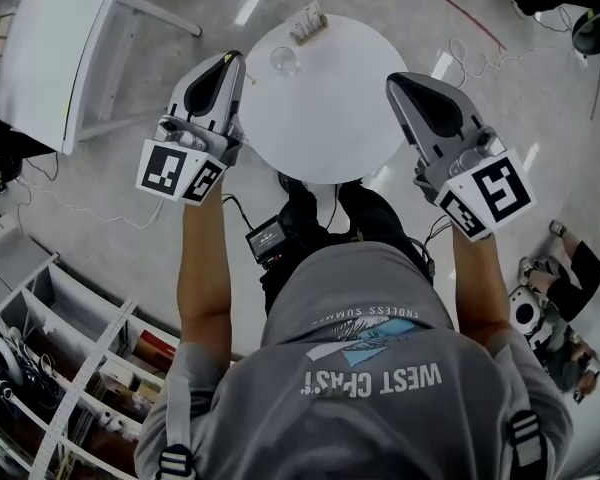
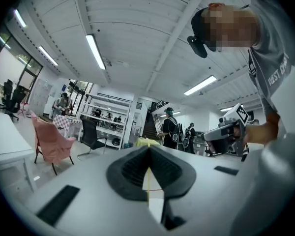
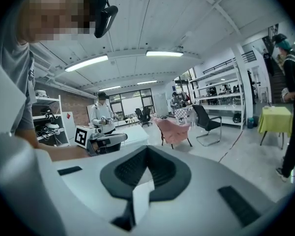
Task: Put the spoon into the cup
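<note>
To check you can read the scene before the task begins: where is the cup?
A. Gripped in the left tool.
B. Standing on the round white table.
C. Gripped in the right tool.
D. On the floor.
B: the head view shows the cup on the round white table, apart from the left tool and the right tool.

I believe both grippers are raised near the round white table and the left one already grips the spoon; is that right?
Not quite: the left gripper grips nothing; the left gripper view shows its jaws shut and empty. It and the right gripper are indeed raised near the round white table.
</note>
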